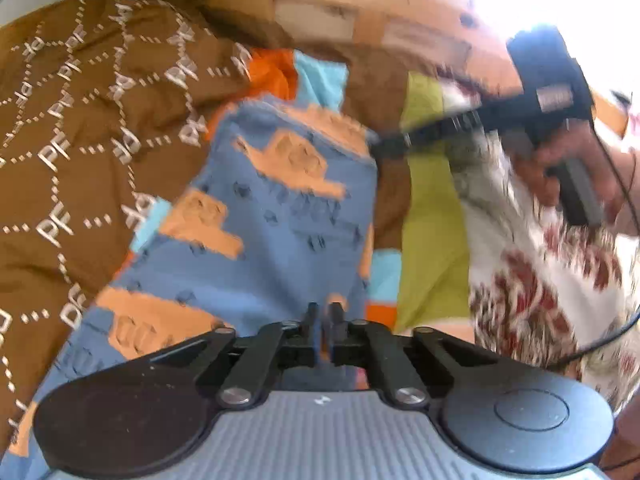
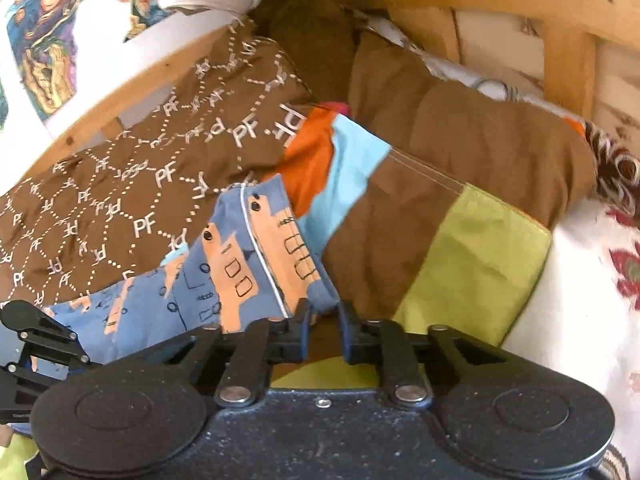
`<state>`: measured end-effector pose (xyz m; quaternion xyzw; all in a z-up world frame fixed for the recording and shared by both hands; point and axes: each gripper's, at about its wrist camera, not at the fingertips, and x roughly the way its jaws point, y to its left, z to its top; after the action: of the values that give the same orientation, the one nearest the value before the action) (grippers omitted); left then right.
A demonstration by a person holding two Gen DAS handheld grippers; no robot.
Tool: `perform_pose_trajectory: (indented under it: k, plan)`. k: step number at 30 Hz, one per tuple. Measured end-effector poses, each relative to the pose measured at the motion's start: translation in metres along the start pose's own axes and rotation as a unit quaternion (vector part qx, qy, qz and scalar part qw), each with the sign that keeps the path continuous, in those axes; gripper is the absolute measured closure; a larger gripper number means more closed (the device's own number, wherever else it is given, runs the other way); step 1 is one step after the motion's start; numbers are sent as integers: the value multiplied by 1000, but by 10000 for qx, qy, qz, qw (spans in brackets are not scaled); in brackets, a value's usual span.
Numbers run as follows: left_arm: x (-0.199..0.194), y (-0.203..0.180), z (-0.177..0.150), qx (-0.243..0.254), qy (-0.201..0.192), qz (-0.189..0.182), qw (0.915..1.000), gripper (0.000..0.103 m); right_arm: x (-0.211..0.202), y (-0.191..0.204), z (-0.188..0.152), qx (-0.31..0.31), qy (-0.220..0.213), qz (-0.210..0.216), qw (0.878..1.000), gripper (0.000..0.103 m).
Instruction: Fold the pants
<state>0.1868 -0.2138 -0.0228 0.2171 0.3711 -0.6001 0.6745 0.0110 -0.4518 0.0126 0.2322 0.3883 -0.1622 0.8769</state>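
Observation:
The pants [image 1: 276,216] are blue with orange truck prints and lie on a patchwork bedspread; they also show in the right wrist view [image 2: 240,264]. My left gripper [image 1: 324,312] is shut on the pants' near edge, with blue cloth between its fingers. My right gripper [image 2: 323,312] is slightly open, its left finger touching the pants' corner, nothing clearly held. In the left wrist view the right gripper [image 1: 384,144] reaches in from the right, blurred, at the pants' far right edge. The left gripper's linkage [image 2: 36,340] shows at the right wrist view's left edge.
A brown blanket [image 1: 80,120] printed with "PF" lies left of the pants. The bedspread has brown, green [image 2: 472,256], light blue and orange patches. A white sheet with red flowers [image 1: 540,280] lies to the right. A wooden bed frame [image 2: 560,8] runs behind.

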Motion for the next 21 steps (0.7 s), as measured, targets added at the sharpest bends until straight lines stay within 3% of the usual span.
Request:
perform_pose_trajectory:
  k: [1,3,5,9,11,13,14,16,17,19,21]
  plan:
    - [-4,6,6,-81,-137,-35,9999,61,-1,-1,1,-3,-5,23,10000,68]
    - [-8,19,21,-234,-480,67,9986,38,-3,-1,1,-85,-39,64,9999,64]
    - [-2,34,46,-309,-649,143,9973,38,-2,-1,4,-188,-17,66,9998,64]
    - [34,74,102,-868,-625,-328,9937,38,9,-2,9,-338,92,192,9992,62]
    - [60,92,125,-1155,-371,-680,9903,36,15,-5,11,-245,172,336,9990,62]
    - [87,102,139,-1296,123,-937,9871,36,20,-8,11,-133,235,460,9986,62]
    - [98,104,143,-1307,390,-1010,9855,37,22,-10,10,-87,264,527,9982,62]
    - [107,101,143,-1050,527,-989,9881,40,27,-12,7,-33,295,605,9977,63]
    - [106,96,142,-859,514,-963,9903,44,28,-12,6,-10,311,606,9977,63]
    - [104,91,135,-617,524,-962,9921,72,28,-8,3,-82,287,549,9980,69]
    - [102,86,125,-540,521,-939,9927,80,24,2,-1,-409,132,300,9986,78]
